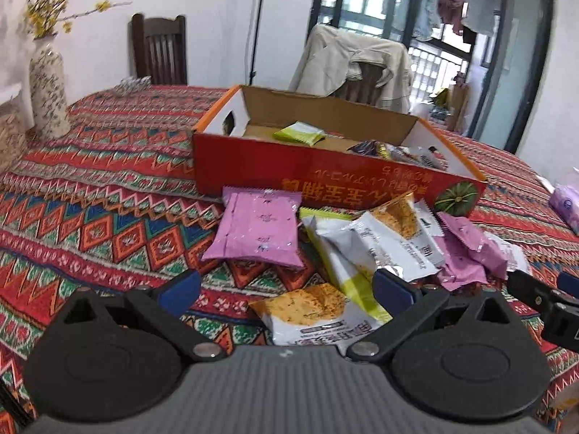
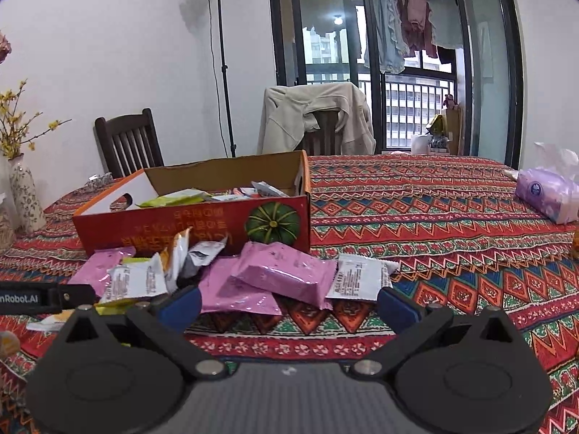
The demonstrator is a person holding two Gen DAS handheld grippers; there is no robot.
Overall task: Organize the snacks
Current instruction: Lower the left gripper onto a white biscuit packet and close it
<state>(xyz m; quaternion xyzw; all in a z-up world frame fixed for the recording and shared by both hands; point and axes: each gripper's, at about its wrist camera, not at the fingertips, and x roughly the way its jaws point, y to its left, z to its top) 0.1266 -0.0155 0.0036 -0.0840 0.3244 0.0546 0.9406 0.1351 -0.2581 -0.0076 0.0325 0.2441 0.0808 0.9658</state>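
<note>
The cardboard box point(image 1: 336, 177) sits on the patterned tablecloth point(image 1: 108, 195), and everything else here is placed from it. The left gripper point(image 1: 289, 289) hovers low over the cloth on the near side of the box, its two blue-padded fingers point(image 1: 181, 287) spread wide and gripping nothing; a white packet with a yellow-orange picture point(image 1: 307, 313) lies on the cloth between them, closer to the camera than the tips. The right gripper point(image 2: 289, 302) is likewise released, jaws wide apart, held near the box's front right corner with bare cloth between its fingers and a pink packet point(image 2: 286, 271) just beyond its tips. That pink packet rests tilted on top of a flatter pink one, both in front of the box's pumpkin picture point(image 2: 273, 222). A loose heap of snacks runs along the box's front wall: another pink packet point(image 1: 258, 228) leaning toward the left end, white and yellow-green wrappers point(image 1: 380, 242) overlapping in the middle, crumpled pink ones toward the right end. The packets are small, shiny, pillow-shaped, with crimped ends. The box is red outside with orange edges, upside-down yellow lettering and a green pumpkin, open on top with a hand-hole in its side. Inside it lie a green packet point(image 1: 298, 133) near the middle and several mixed wrappers point(image 1: 398, 152) at the right end.
</note>
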